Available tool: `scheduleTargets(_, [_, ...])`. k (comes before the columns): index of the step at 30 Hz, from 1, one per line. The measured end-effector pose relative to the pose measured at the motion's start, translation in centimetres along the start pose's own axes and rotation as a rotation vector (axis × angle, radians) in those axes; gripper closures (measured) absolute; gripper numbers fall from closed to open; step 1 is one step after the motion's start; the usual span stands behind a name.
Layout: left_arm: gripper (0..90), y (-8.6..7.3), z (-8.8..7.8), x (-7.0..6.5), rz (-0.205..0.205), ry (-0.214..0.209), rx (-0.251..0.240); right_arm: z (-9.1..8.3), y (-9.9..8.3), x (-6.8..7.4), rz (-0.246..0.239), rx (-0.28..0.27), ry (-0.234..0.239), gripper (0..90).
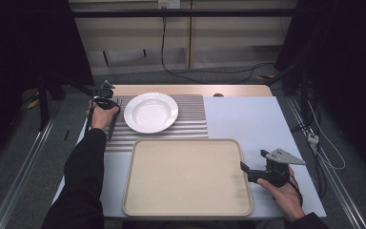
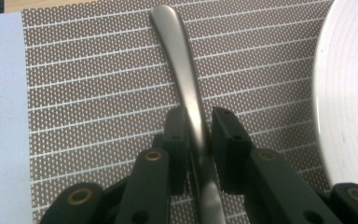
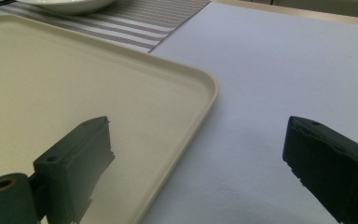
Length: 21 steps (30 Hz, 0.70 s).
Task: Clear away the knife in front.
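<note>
Even overhead light brightens my table while the room around it sinks into near black. The white plate glares softly. Up close, my nearest black jaws blur, and the metal handle carries a dull sheen.

The utensil handle is brushed metal with a soft satin sheen. The placemat under it is a woven mesh cloth, rough-textured, with pale stripes. The plate looks like glossy white ceramic. The tray is smooth, matt beige plastic. The table has a smooth, matt pale surface. The jaws are matt black plastic.
</note>
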<state>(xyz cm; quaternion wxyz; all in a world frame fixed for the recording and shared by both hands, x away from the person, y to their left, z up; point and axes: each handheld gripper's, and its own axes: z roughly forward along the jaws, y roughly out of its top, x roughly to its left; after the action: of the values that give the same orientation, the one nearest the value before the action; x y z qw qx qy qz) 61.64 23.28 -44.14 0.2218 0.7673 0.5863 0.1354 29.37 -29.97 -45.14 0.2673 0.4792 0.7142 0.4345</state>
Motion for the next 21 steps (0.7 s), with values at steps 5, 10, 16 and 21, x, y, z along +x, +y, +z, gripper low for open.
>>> scheduleTargets(5, [78.7, 0.14, -0.01, -0.25, 0.016, 0.014, 0.011, -0.02, 0.0, 0.0, 0.0, -0.002, 0.002, 8.1])
scheduleTargets(10, [80.0, 0.22, -0.02, -0.66, 0.034, 0.03, 0.016, -0.05, 0.0, 0.03, -0.001, -0.001, 0.001, 8.1])
scheduleTargets(16, [80.0, 0.19, -0.2, -0.52, 0.041, 0.015, 0.027, -0.07, 0.0, 0.04, 0.001, -0.001, -0.001, 8.1])
scheduleTargets(21, [80.0, 0.12, -0.3, -0.52, 0.047, 0.009, 0.031, -0.08, 0.03, 0.06, 0.002, -0.006, 0.002, 8.0])
